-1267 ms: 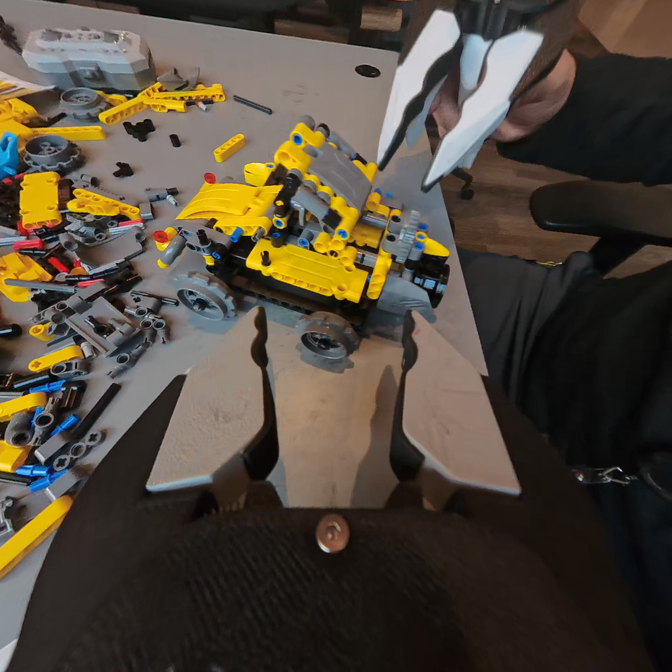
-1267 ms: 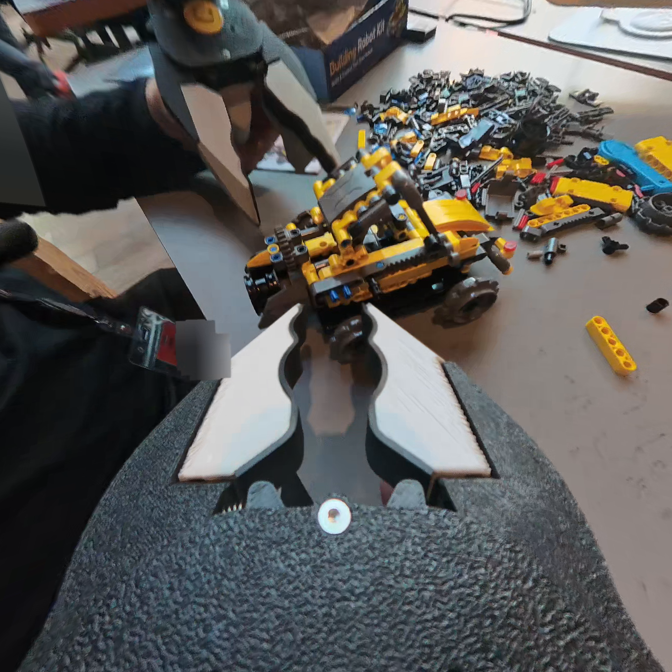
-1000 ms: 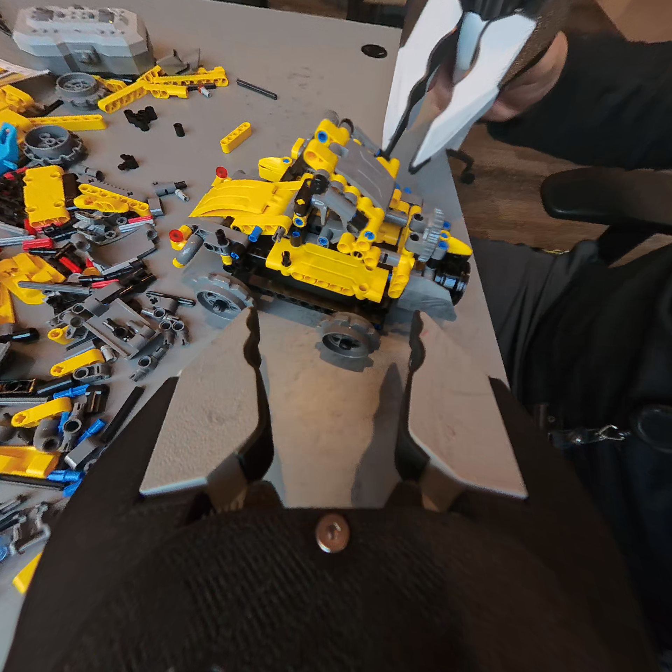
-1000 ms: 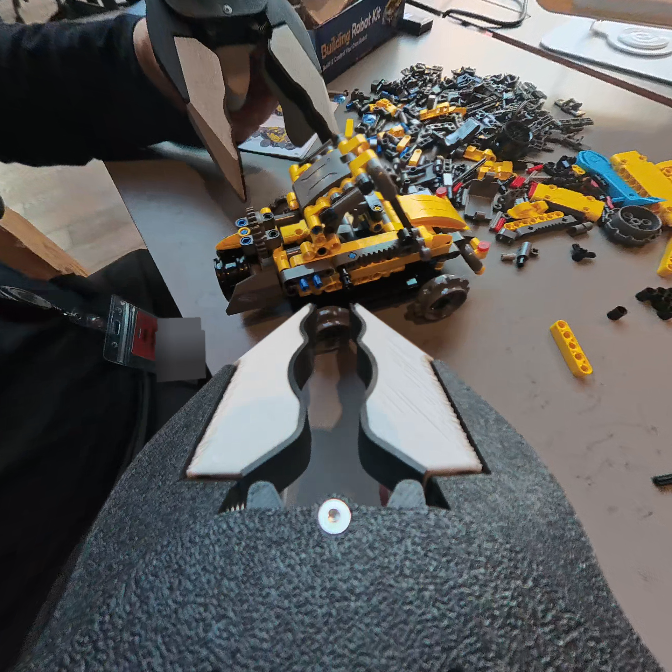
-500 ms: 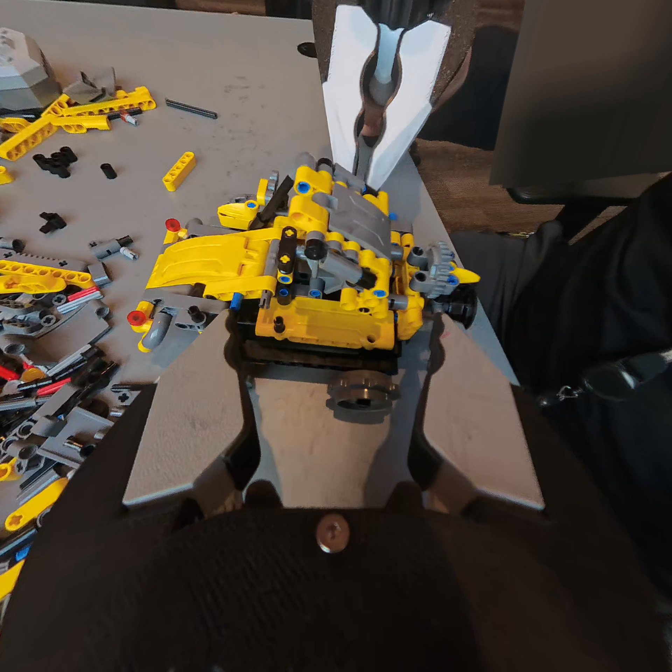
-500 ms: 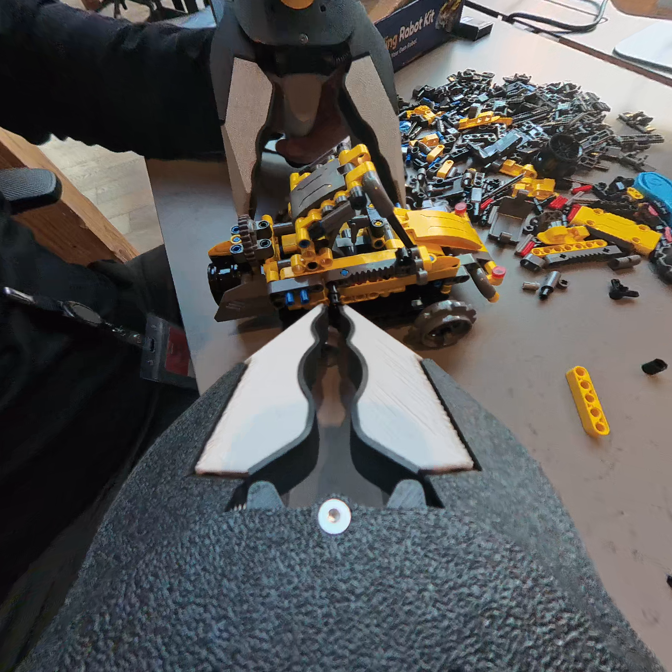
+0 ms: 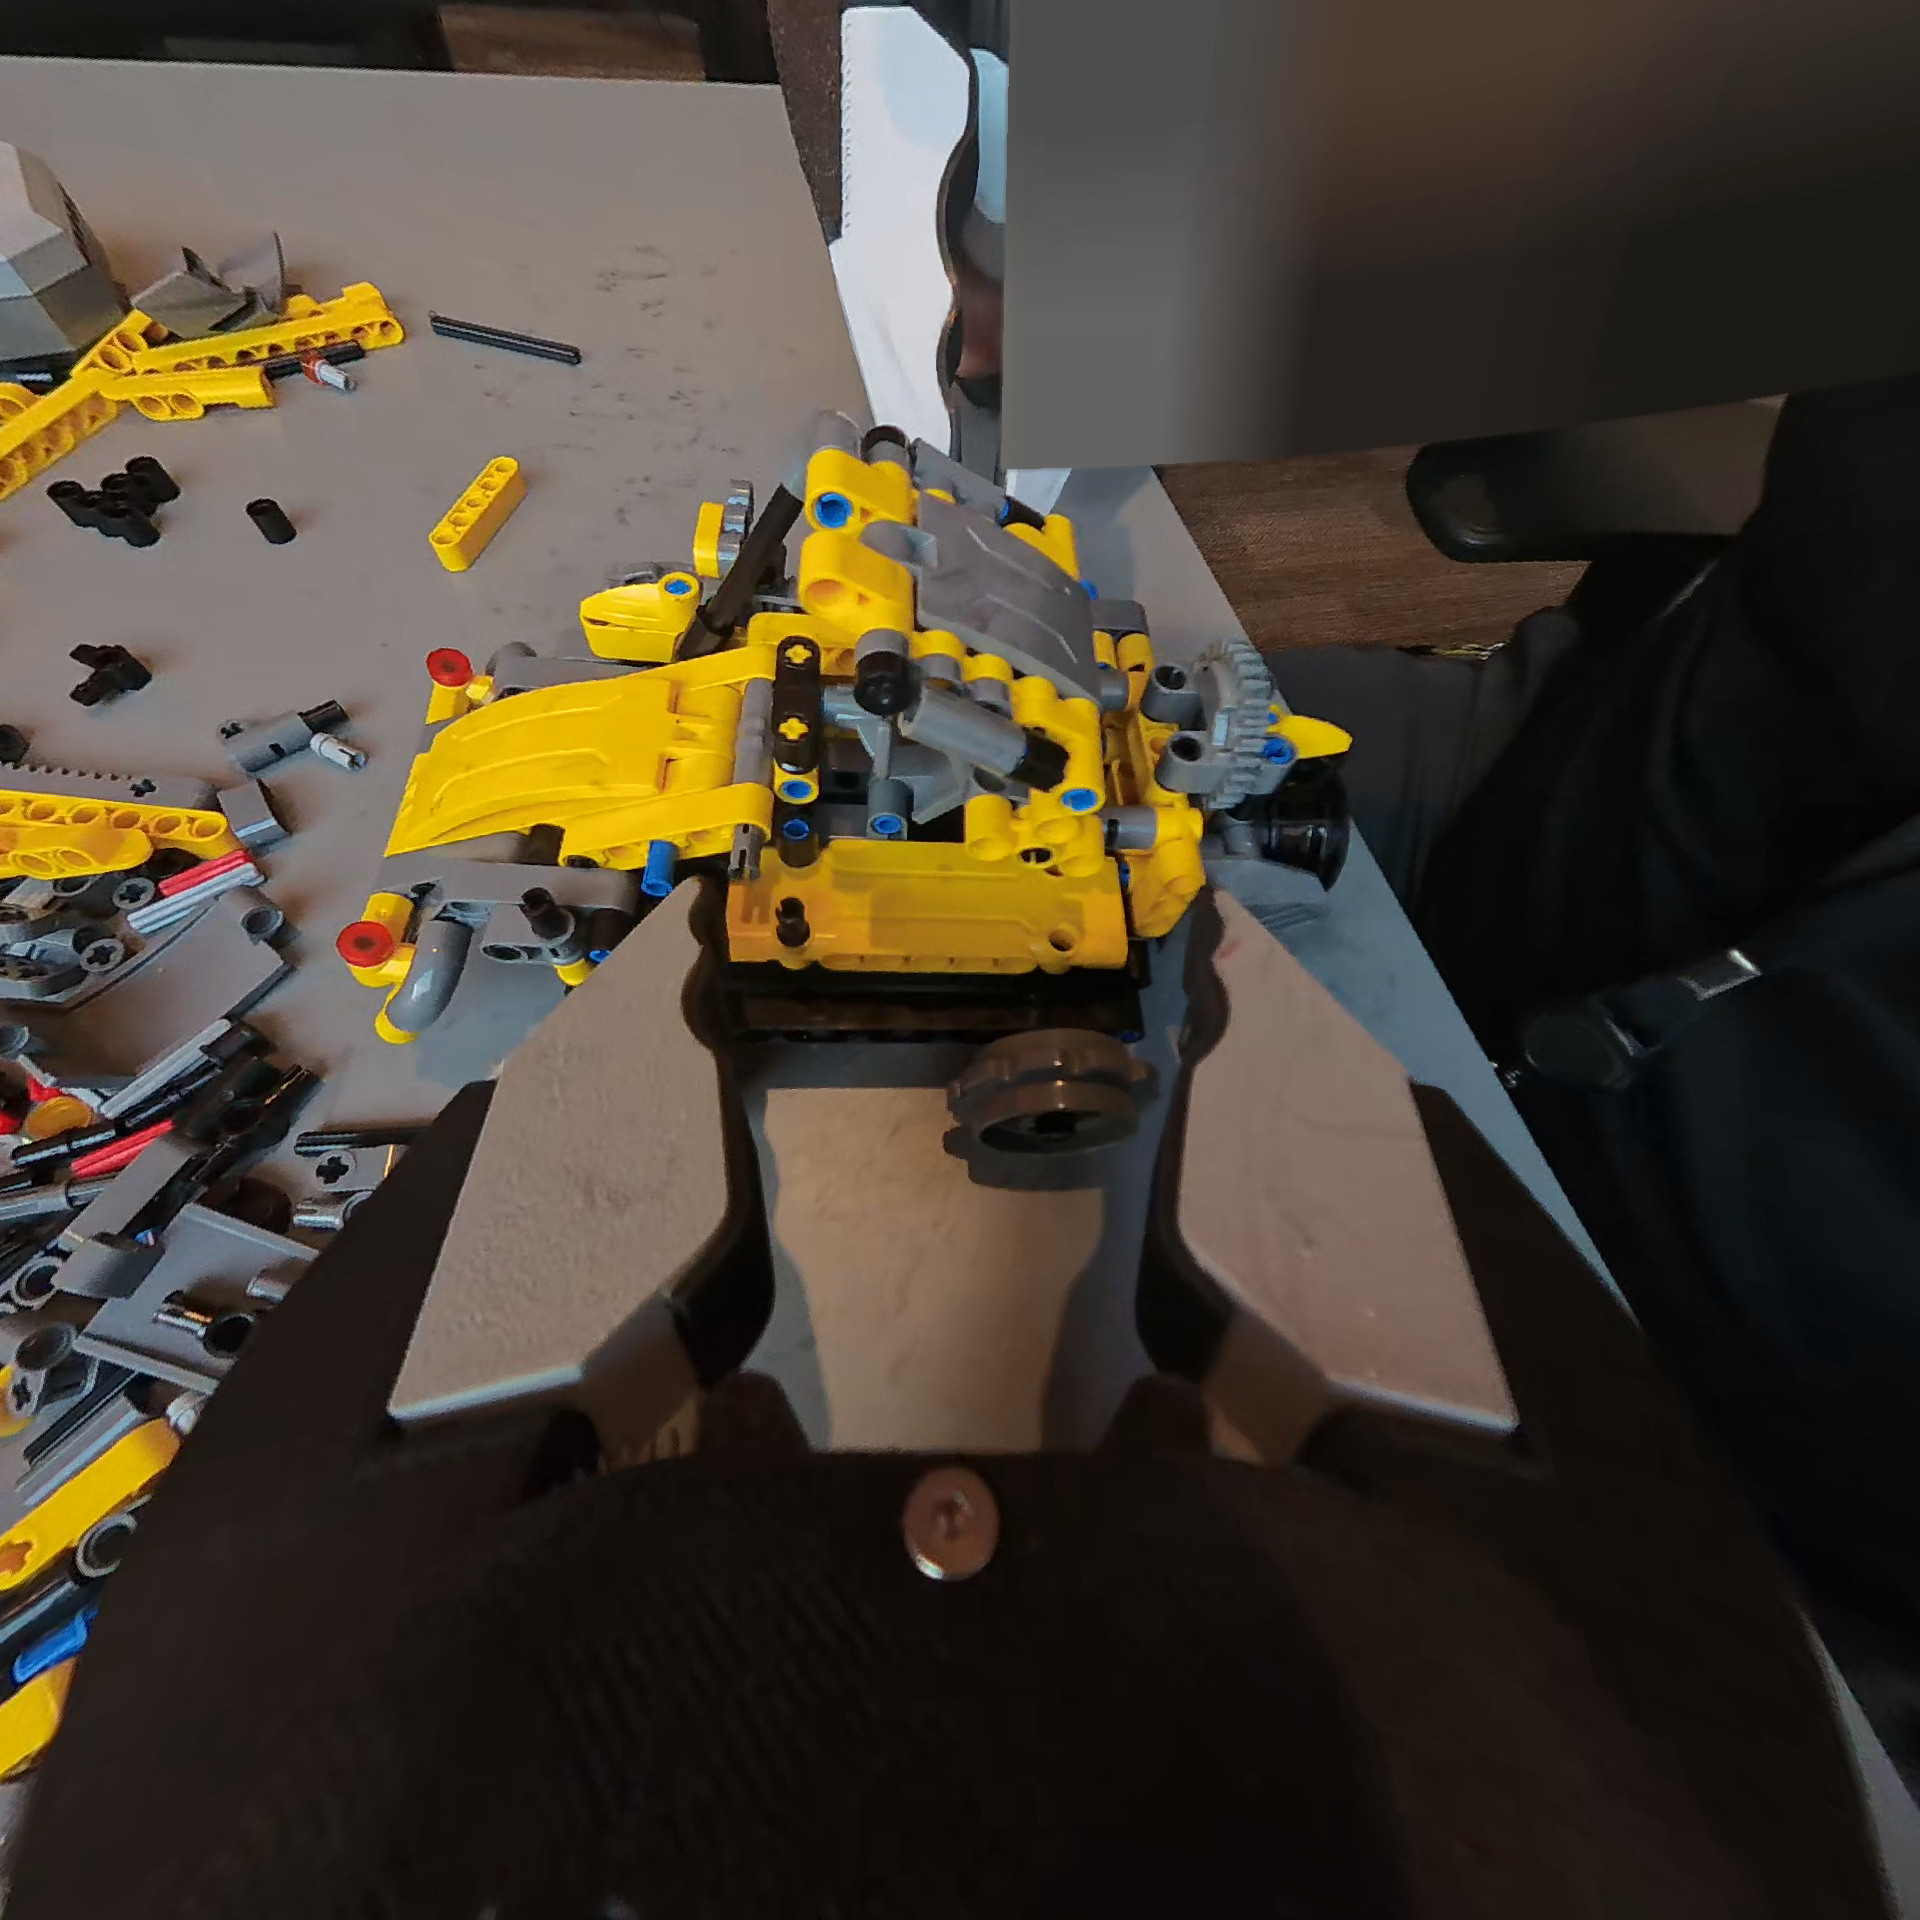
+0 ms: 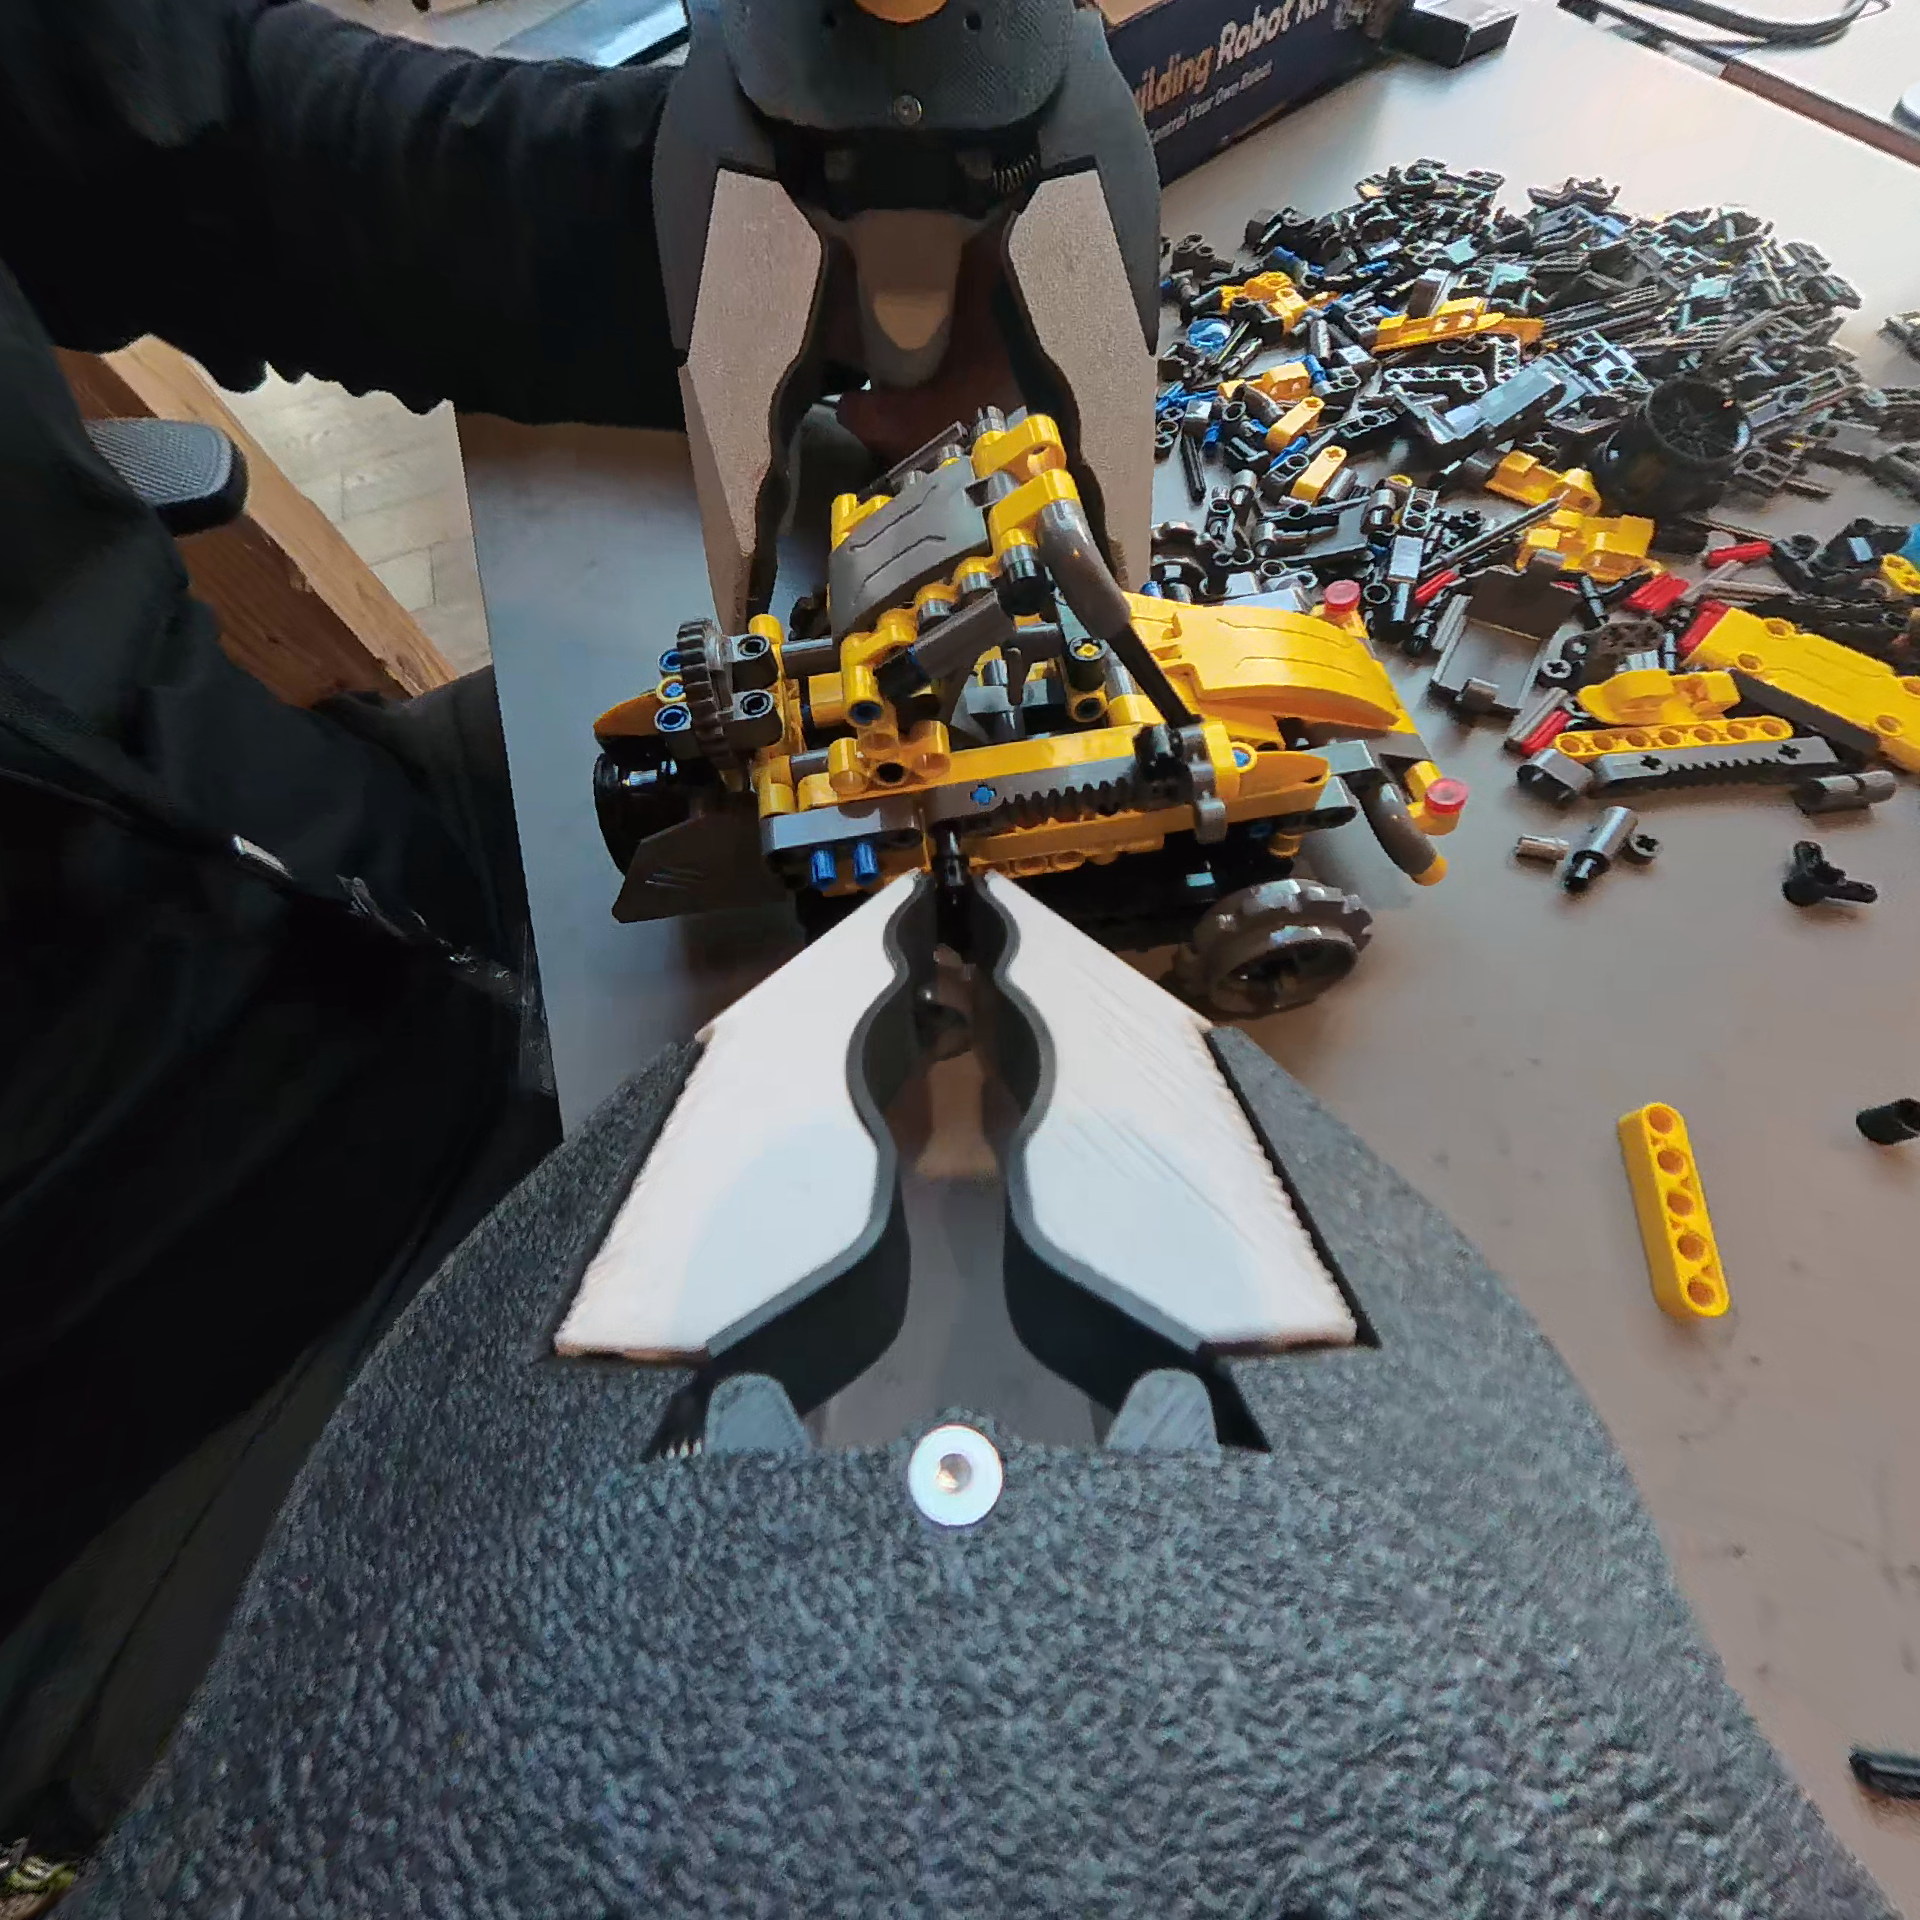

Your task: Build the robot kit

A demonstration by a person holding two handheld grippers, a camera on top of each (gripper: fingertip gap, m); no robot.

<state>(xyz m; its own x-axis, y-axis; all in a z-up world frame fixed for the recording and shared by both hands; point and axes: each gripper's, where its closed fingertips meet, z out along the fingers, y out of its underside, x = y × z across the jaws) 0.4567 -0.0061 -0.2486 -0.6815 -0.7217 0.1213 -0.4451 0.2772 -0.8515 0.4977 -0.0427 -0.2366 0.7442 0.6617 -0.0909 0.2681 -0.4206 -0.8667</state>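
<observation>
The left gripper [image 7: 951, 914] is spread wide, its fingers straddling the car [image 7: 925, 769] at the yellow side panel, one tip at each end of it; whether they press on it cannot be told. The right gripper [image 8: 951, 883] faces it from the car's other side, jaws nearly together and pinching a small black pin [image 8: 948, 868] that stands at the toothed grey rail. It is hard to tell whether the pin is already seated in the car or only held against it.

The car sits near the table [image 7: 582, 187] edge, half built: body, hood and a rear gear are on, and grey wheels [image 8: 1278, 940] show on both sides, but no tyres are fitted and bare pins stick out.

Beyond it lie loose parts: a short yellow beam [image 8: 1673, 1210], a heap of black, grey and yellow pieces [image 8: 1507, 312] with a black tyre among them, and a dark box [image 8: 1247, 73] at the far edge. Much building seems left
</observation>
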